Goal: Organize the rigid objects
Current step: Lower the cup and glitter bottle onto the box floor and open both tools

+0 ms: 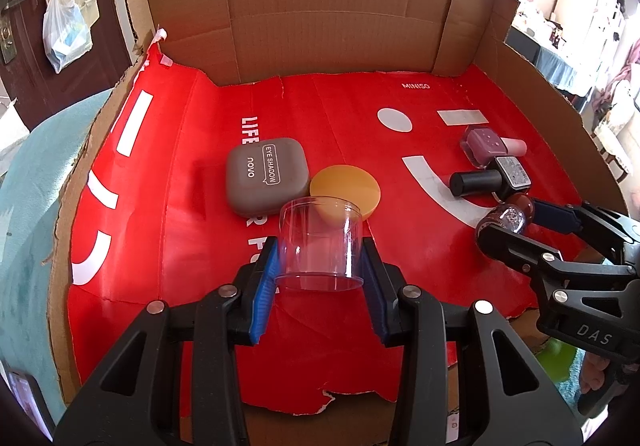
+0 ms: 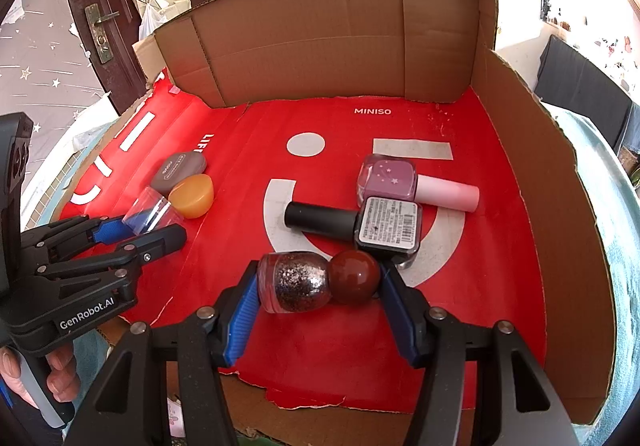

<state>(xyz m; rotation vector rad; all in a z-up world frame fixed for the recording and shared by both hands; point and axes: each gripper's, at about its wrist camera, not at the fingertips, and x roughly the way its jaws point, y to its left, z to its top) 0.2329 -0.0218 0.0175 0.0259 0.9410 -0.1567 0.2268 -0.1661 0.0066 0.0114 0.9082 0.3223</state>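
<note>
My left gripper [image 1: 320, 258] is shut on a clear plastic cup [image 1: 320, 242], which stands on the red sheet [image 1: 180, 206] just in front of an orange round lid [image 1: 346, 190] and a grey eye shadow case [image 1: 266, 176]. My right gripper [image 2: 318, 286] is shut on a glitter nail polish bottle with a brown round cap [image 2: 296, 282], lying sideways across the jaws. Right behind it lie a black-capped bottle [image 2: 360, 224] and a pink bottle [image 2: 400, 182]. The left gripper [image 2: 132, 230] also shows in the right wrist view, holding the cup [image 2: 154, 212].
The red sheet lies inside a flattened cardboard box with a raised back wall [image 1: 320, 18] and a right wall [image 2: 540, 166]. The sheet's front edge [image 1: 332, 398] is torn. A teal cloth [image 1: 24, 206] surrounds the box.
</note>
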